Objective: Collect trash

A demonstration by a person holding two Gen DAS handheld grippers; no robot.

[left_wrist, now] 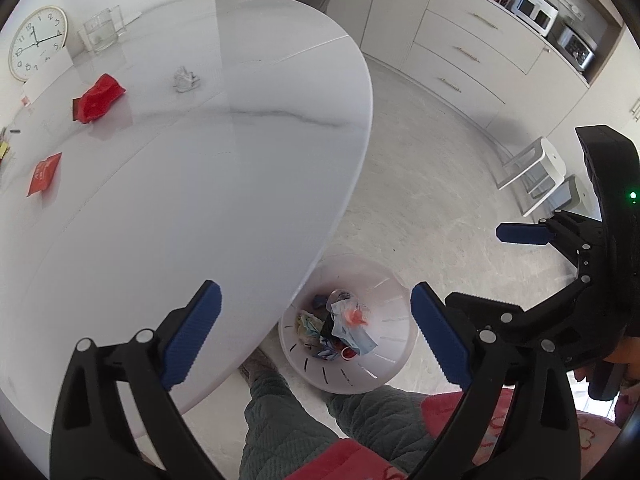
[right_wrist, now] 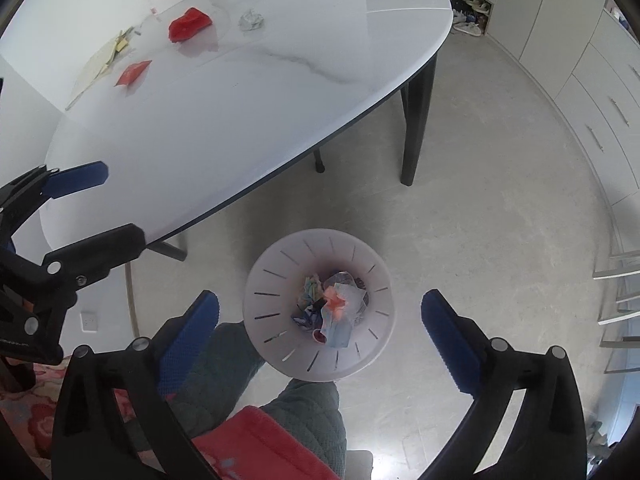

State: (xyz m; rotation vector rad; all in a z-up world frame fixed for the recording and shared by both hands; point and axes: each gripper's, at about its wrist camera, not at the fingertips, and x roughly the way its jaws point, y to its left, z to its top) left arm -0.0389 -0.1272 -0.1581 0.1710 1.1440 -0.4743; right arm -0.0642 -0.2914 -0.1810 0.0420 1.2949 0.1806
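A white slotted trash bin stands on the floor by the table's near edge, holding several bits of trash. On the white table lie a crumpled red wrapper, a flat red packet and a crumpled white paper ball. My left gripper is open and empty over the table edge and bin. My right gripper is open and empty above the bin; it also shows in the left wrist view.
A round clock and a glass container stand at the table's far end, papers at its left. Drawers and a white step stool line the right. The person's legs are below.
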